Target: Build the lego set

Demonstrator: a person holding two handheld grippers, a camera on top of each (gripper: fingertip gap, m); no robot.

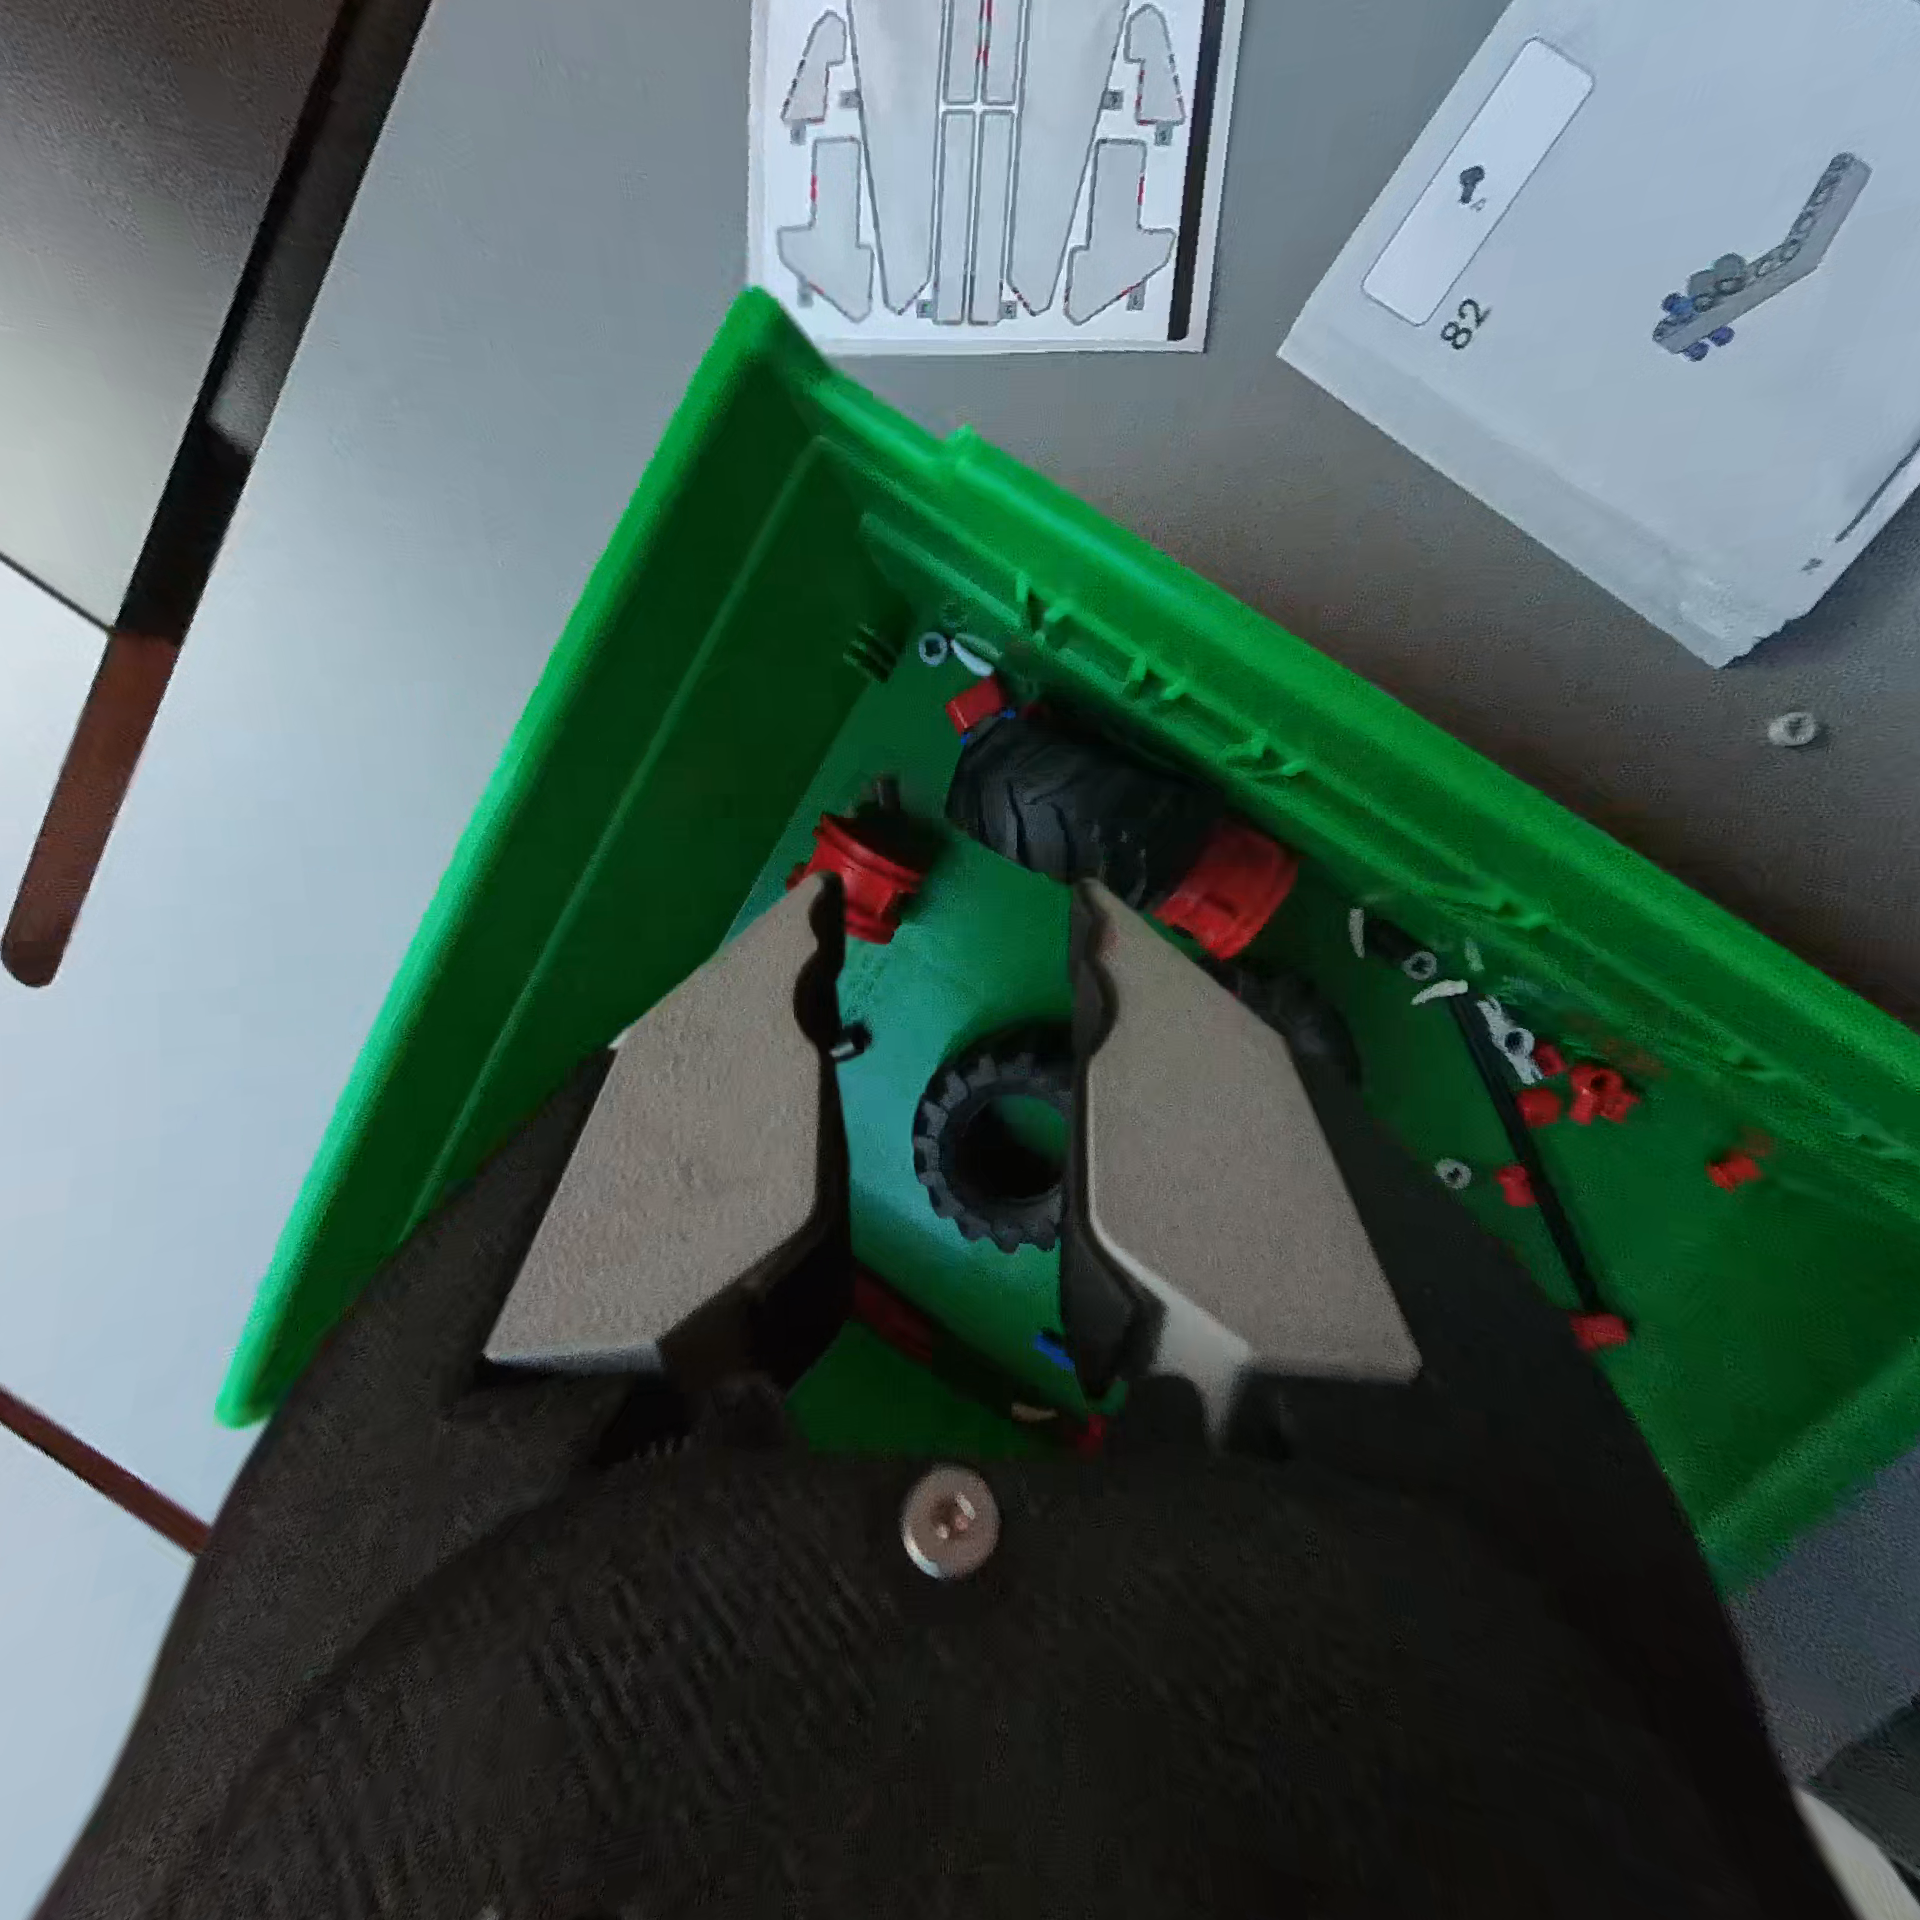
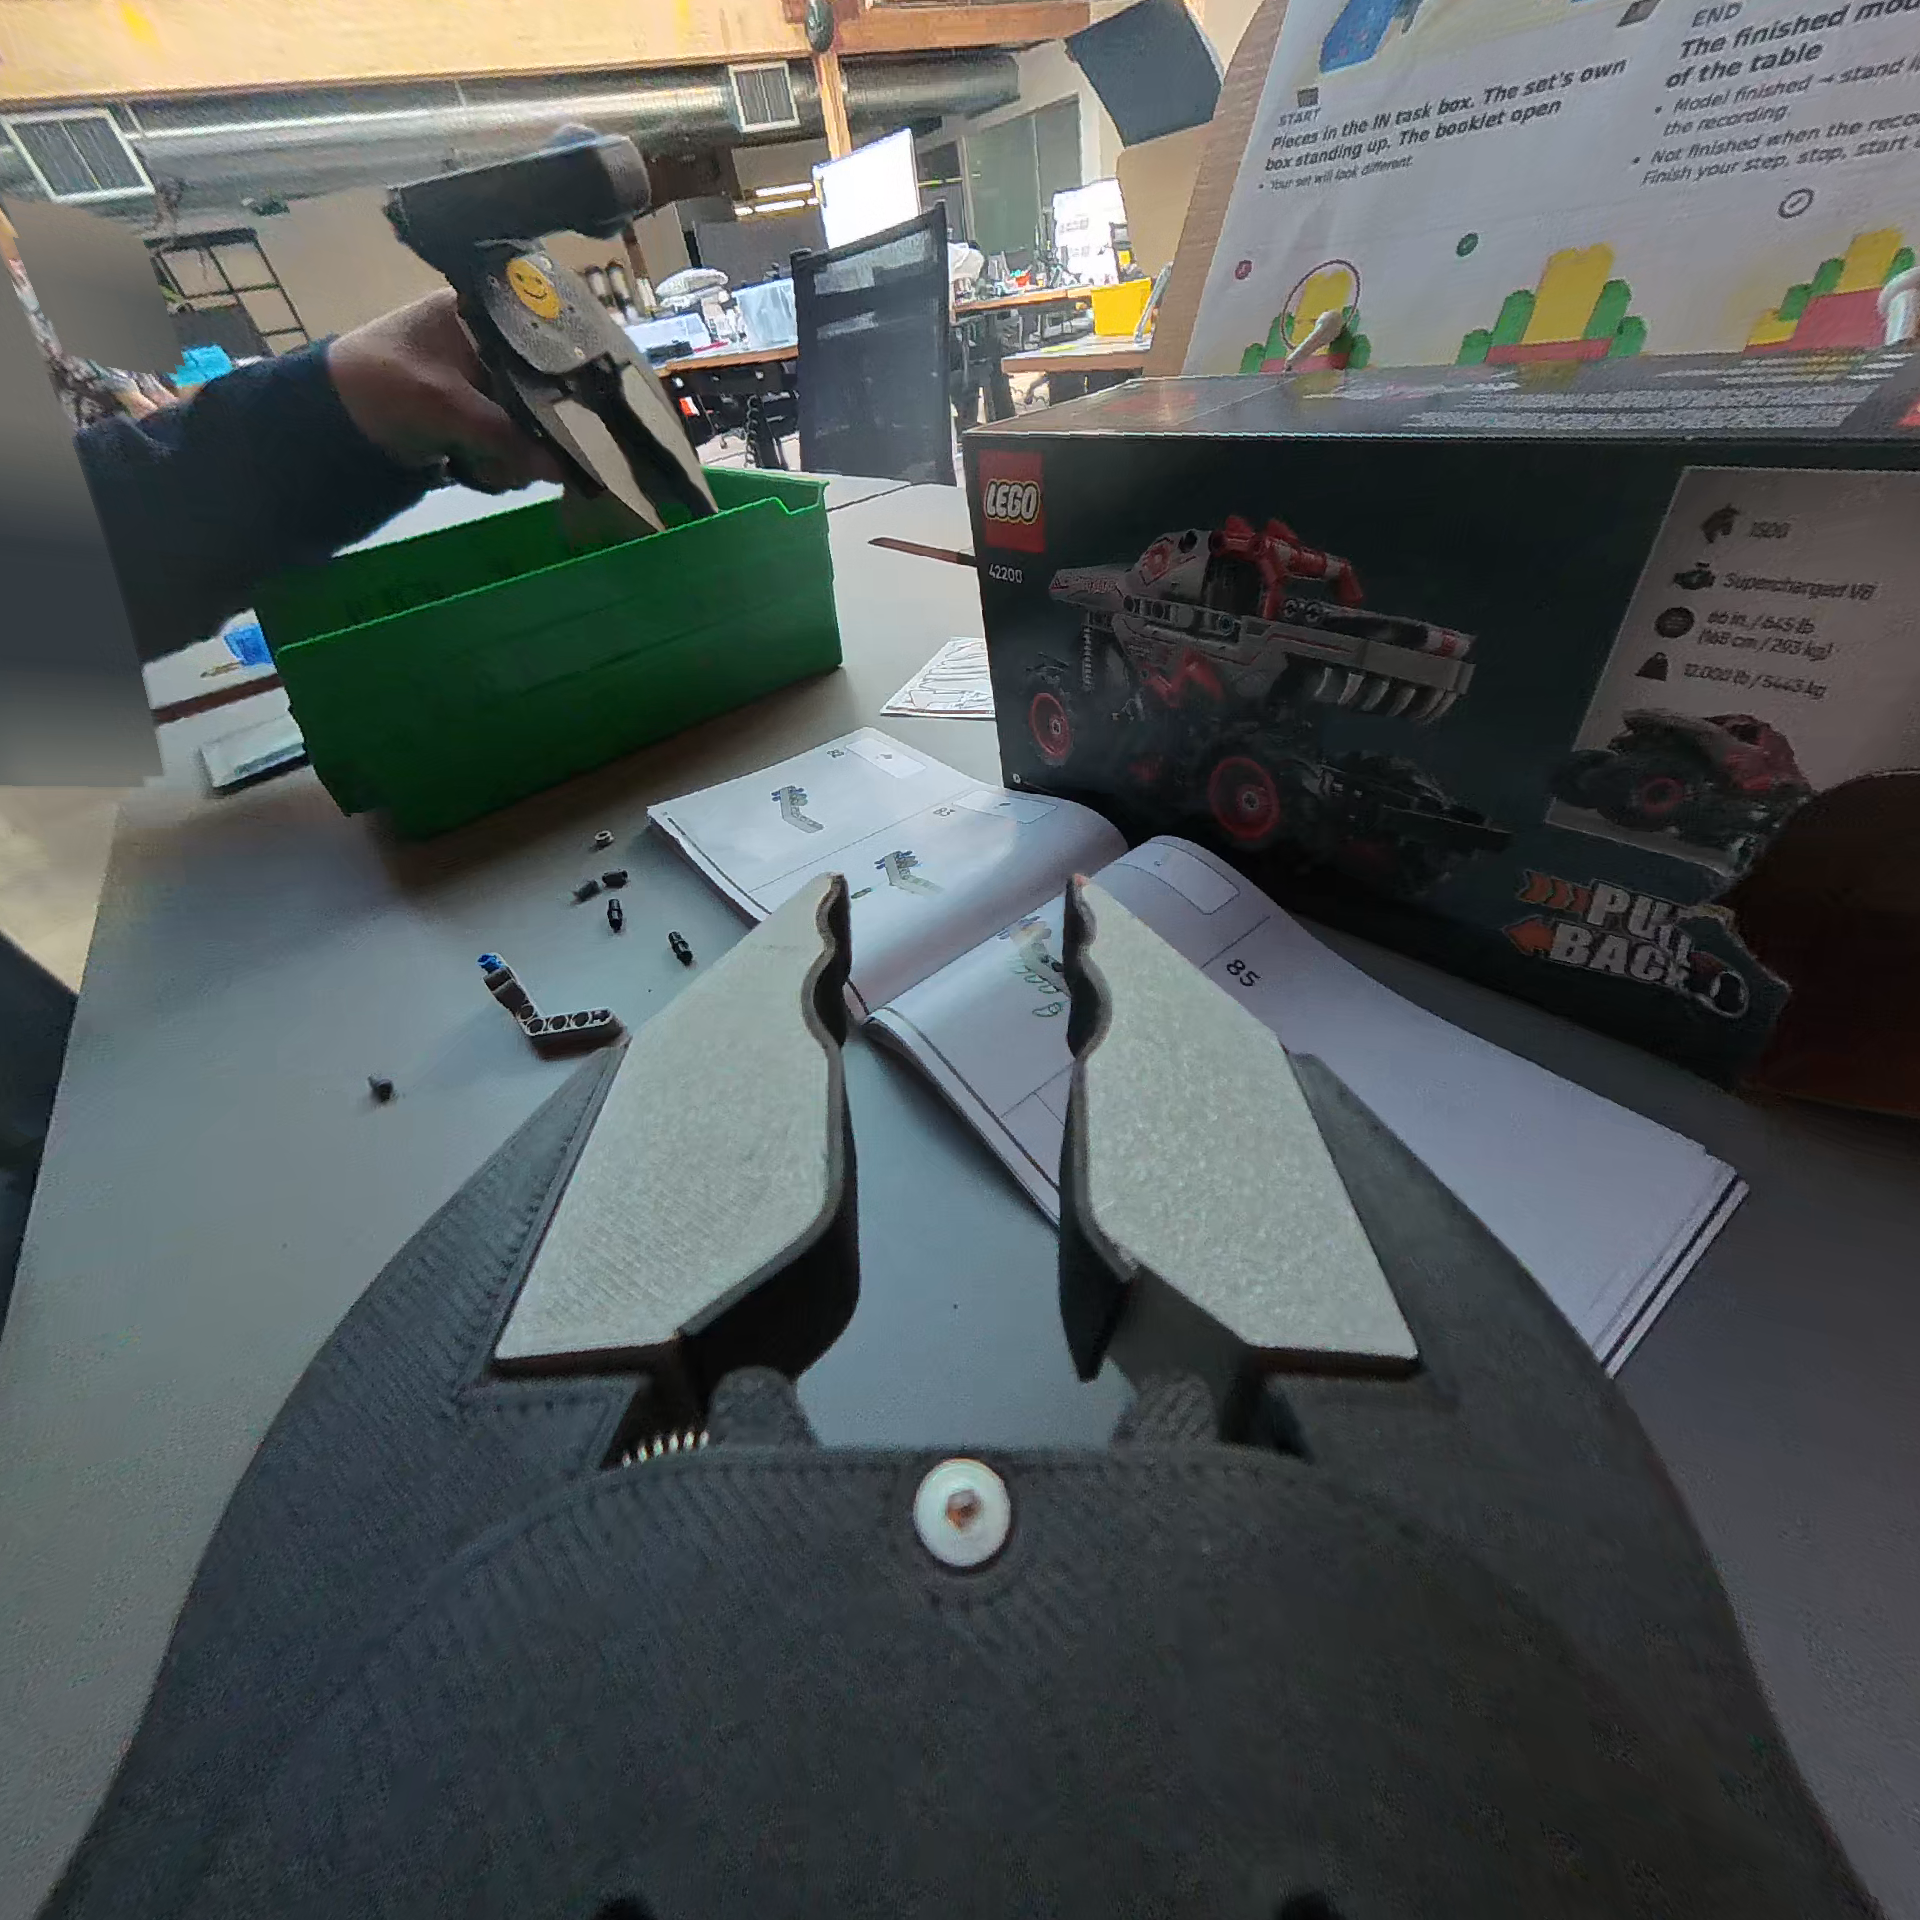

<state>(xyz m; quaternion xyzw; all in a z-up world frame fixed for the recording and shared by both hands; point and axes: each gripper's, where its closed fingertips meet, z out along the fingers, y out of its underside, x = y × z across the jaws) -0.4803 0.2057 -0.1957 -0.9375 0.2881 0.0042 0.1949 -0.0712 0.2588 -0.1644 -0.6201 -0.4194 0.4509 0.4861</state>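
My left gripper (image 1: 956,888) is open inside the green bin (image 1: 623,831), reaching down over its floor. A small black tyre (image 1: 992,1143) lies between the fingers, not gripped. A large black tyre (image 1: 1070,800) with a red hub (image 1: 1231,888) lies beyond the tips, and another red hub (image 1: 862,873) is by the left fingertip. My right gripper (image 2: 954,885) is open and empty above the open instruction booklet (image 2: 1143,987). A grey angled beam (image 2: 556,1013) with a blue pin lies on the table to its left, with small black pins (image 2: 615,912) nearby.
Small red pieces (image 1: 1590,1091) are scattered in the bin's right part. A sticker sheet (image 1: 977,166) and the booklet (image 1: 1662,291) lie beyond the bin. The set's box (image 2: 1455,675) stands at the right of the grey table (image 2: 260,1143). A hand holds the left gripper (image 2: 623,457) in the bin (image 2: 561,665).
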